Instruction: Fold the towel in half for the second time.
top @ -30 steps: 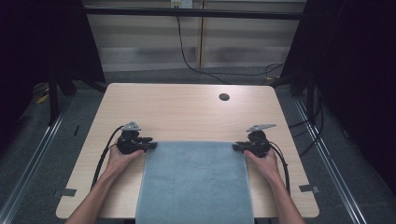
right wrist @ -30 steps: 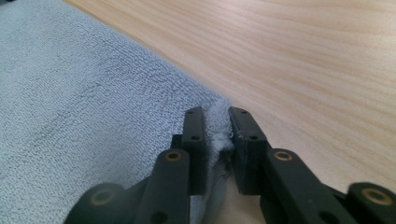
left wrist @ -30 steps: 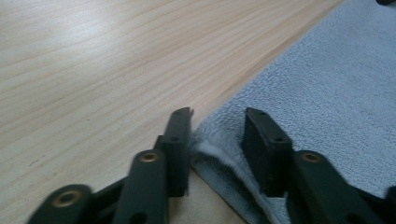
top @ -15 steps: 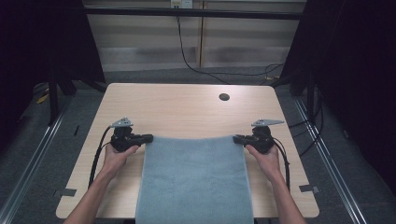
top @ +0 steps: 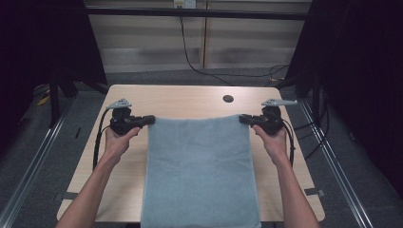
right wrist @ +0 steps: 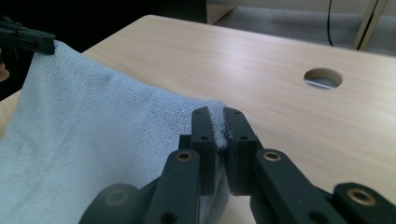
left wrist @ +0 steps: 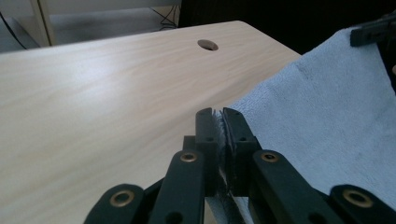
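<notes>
A blue-grey towel (top: pixel 199 171) lies down the middle of the pale wood tabletop (top: pixel 190 97), its near end hanging over the front edge. The left gripper (top: pixel 146 119) is clamped on the towel's far left corner, and the left gripper view shows cloth pinched between the 2 black jaws. The right gripper (top: pixel 244 118) is clamped on the far right corner in the same way. The far edge runs taut between them and seems raised slightly off the wood, though the high view leaves that unsure. Beyond the towel, a round cable hole (top: pixel 228 99) sits in the tabletop, apart from the cloth. Black cables (top: pixel 190 52) trail across the floor behind the tabletop.
</notes>
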